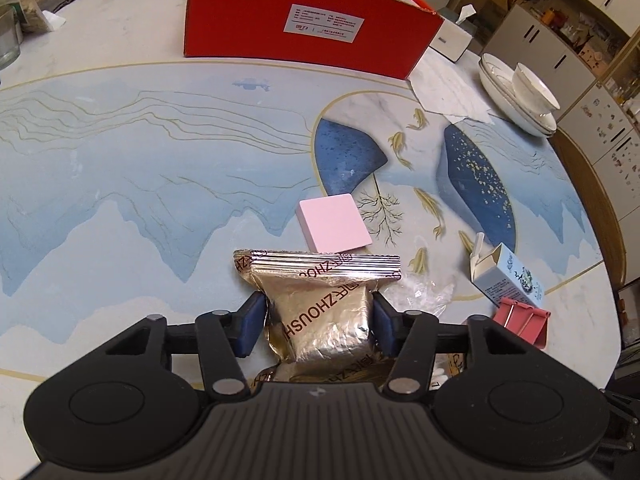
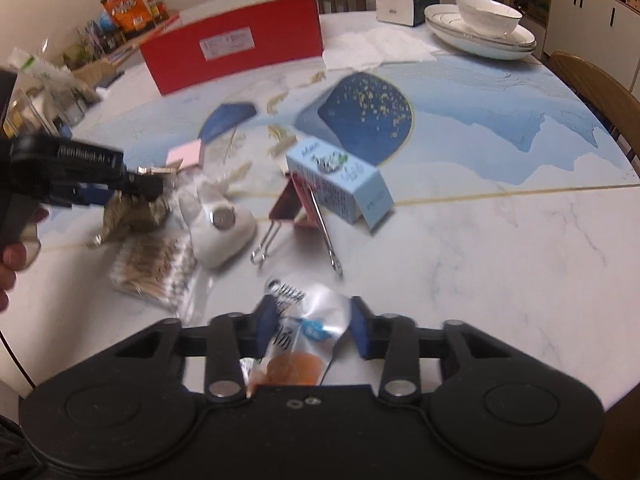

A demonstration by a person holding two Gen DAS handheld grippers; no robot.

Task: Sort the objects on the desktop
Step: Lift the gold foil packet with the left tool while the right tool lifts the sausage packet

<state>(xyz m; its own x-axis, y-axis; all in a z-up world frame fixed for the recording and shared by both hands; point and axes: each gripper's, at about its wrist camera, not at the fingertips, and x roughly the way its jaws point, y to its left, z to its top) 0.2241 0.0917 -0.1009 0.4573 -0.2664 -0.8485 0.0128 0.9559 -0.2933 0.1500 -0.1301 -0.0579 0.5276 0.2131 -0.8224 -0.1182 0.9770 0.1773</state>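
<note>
a gold foil packet (image 1: 320,312) is gripped between the blue pads of the left gripper (image 1: 320,316), which is partly closed, both pads pressing against the packet's crinkled sides. the packet's long axis runs straight ahead along the fingers, its crimped, sealed end pointing away toward the red box (image 1: 308,16) that stands upright at the far side of the table (image 1: 120,160). that box lies directly ahead of the left gripper and slightly to the left, well apart from it, with a pink pad (image 1: 334,222) lying flat just beyond the packet on the way. the packet is seen as shiny, wrinkled gold foil with dark red lettering, and it is judged to be soft and easily crushed. in the right wrist view, a silver snack sachet (image 2: 308,332) with blue print and an orange picture is clamped in the right gripper (image 2: 312,328), which is closed down on it. it is seen low over the near edge of the table. the red box (image 2: 236,54) is farther from this gripper, ahead and to the left, past a red binder clip (image 2: 294,204) and a pale blue carton (image 2: 340,184). the left gripper is judged the nearer of the two to the box.
</note>
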